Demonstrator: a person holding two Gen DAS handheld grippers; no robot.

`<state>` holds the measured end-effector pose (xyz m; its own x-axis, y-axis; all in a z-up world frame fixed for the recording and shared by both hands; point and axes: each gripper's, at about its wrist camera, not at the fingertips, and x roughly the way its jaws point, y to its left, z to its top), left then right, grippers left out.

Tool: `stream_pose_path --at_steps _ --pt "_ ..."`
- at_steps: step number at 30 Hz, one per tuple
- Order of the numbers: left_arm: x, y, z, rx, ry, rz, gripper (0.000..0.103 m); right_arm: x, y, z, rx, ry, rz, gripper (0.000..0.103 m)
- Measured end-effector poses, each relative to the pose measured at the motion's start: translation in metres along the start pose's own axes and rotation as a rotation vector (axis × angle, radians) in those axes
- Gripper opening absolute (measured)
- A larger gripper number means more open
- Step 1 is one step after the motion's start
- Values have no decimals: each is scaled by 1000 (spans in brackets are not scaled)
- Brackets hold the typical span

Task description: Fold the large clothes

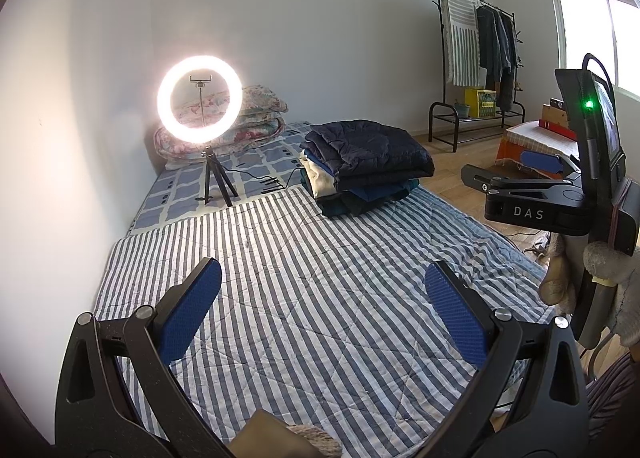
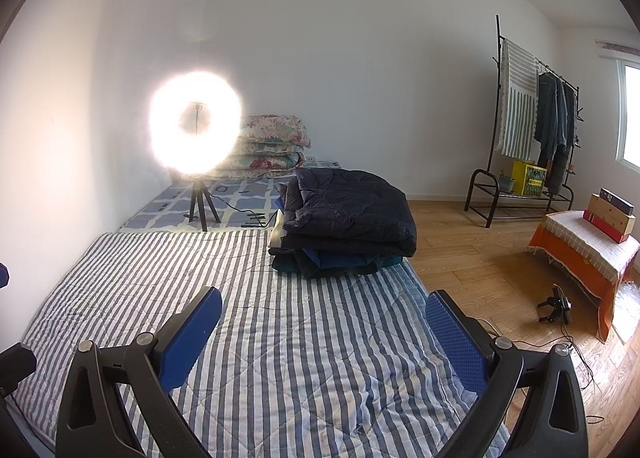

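Both grippers are held above the striped quilt point(image 2: 280, 338), nothing between the fingers. The left gripper point(image 1: 324, 314) is spread wide, blue pads point(image 1: 192, 310) facing inward; the right gripper point(image 2: 324, 338) is likewise released and empty.

The task's clothes are seen as a folded stack point(image 2: 344, 222) at about 12 o'clock from the right gripper and 1 o'clock from the left, resting on the far part of the quilt, well apart from both tools. A dark quilted jacket point(image 1: 368, 154) is laid on top; blue, teal and cream layers are noted beneath. No loose garment is seen on the quilt; one may lie out of view.

Handling, as judged: the jacket is puffy, soft and light, probably slick-shelled, so a pinch through a doubled edge or seam at the near corner is advised rather than on the smooth face. The stack is likely to shear if pulled sideways.

A lit ring light point(image 1: 200, 98) stands at 11 o'clock; glare washes out detail behind it.
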<state>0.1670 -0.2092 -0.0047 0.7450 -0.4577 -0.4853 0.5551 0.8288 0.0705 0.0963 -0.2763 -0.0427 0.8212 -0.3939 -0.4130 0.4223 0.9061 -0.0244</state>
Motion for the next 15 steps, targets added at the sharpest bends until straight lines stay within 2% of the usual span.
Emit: stream_pose_path --at_steps 15 --pt "-6 2 3 1 -27 28 103 0 -3 -2 -9 5 7 103"
